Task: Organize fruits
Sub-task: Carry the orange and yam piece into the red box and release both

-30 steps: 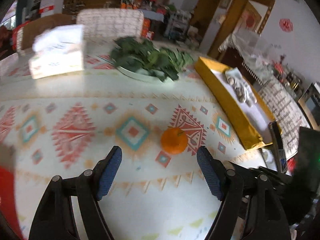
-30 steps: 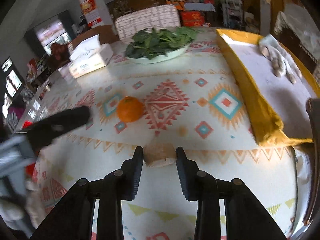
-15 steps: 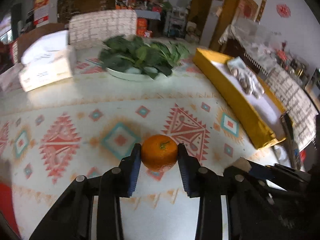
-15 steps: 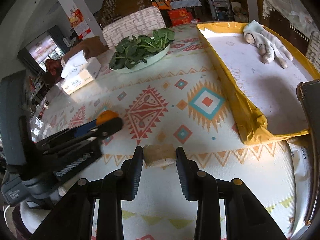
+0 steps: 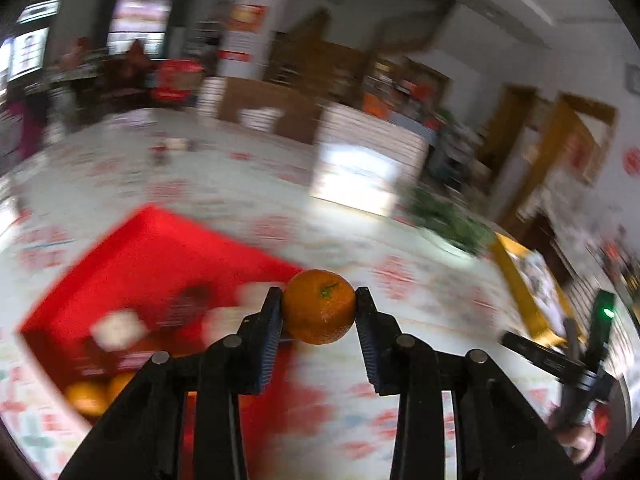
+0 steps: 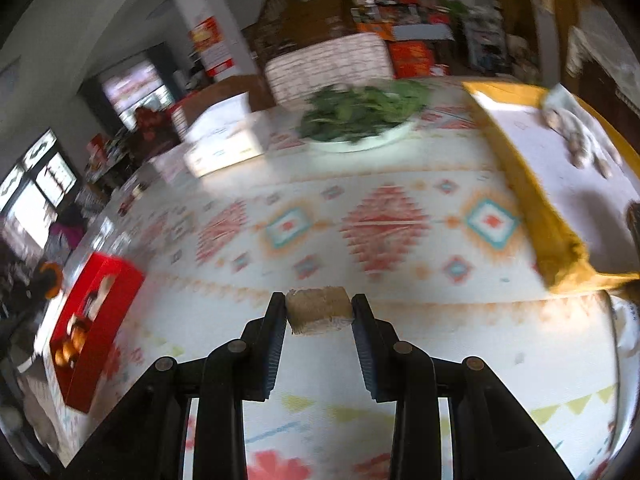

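One orange [image 5: 319,307], stem mark facing up, is clamped between the two blue-padded fingers of the left gripper [image 5: 319,312], held in the air above the patterned tablecloth [image 5: 400,280] at the near right edge of a red box [image 5: 132,256]. The left wrist view is heavily blurred; inside the box at its near left corner at least two more oranges [image 5: 90,396] can be made out, along with pale shapes too smeared to identify.

The right gripper [image 6: 319,314] is closed on one tan, rough-sided block [image 6: 319,310], pinched from both sides just above the tablecloth [image 6: 384,232]. From this view the red box [image 6: 94,320] sits at the far left edge of the table, with orange fruit [image 6: 74,340] showing through its open top; the exact count cannot be told here.

Further back on the table stand one white plate of leafy greens [image 6: 360,116] and, to its left, one tissue box [image 6: 224,136]. Along the right side lies one yellow tray [image 6: 532,200] with a pale glove [image 6: 576,136] resting on it, well apart from the fruit box
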Motion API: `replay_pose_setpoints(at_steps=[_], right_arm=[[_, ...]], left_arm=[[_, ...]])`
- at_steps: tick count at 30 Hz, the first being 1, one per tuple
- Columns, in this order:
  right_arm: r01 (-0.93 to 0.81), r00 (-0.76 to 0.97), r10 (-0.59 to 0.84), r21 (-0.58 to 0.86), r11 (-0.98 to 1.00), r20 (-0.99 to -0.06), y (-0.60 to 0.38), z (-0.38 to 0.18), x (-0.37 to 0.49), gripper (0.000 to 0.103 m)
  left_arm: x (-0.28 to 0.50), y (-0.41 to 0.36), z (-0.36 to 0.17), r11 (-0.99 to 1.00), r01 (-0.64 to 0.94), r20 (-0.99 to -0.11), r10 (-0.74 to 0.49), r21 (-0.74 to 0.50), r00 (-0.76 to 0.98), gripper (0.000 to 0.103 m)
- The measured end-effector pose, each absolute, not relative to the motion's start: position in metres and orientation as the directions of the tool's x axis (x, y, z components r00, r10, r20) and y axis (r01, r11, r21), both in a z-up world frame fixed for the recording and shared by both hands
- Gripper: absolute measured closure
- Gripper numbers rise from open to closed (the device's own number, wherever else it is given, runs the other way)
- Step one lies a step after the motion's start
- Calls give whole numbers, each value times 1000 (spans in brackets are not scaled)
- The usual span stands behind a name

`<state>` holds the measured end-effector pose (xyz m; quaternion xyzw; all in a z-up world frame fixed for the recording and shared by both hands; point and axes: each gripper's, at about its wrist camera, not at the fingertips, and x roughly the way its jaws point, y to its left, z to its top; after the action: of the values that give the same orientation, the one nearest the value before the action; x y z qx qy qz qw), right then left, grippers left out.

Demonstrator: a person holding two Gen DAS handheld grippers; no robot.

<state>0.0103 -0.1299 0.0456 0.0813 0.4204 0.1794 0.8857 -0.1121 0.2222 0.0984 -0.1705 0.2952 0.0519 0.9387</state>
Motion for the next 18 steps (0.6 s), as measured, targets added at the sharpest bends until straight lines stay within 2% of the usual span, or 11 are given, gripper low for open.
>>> replay_pose_setpoints(at_steps=[2, 7, 13, 18], right_arm=[[-291, 558, 425, 311, 905, -713, -108, 50, 1, 67], [-436, 470, 529, 335, 835, -707, -26, 68, -18, 67], [-563, 338, 604, 359, 744, -722, 76, 76, -25, 67], [-637, 271, 592, 320, 701, -759, 162, 68, -25, 66]], left_arm=[[-130, 259, 94, 910, -280, -572, 60, -306, 818, 68], [-156, 322, 81, 853, -382, -572, 124, -356, 811, 68], [-153, 362, 61, 834, -423, -626, 124, -354, 769, 68], [-139, 381, 48, 840, -424, -660, 109, -339, 743, 68]])
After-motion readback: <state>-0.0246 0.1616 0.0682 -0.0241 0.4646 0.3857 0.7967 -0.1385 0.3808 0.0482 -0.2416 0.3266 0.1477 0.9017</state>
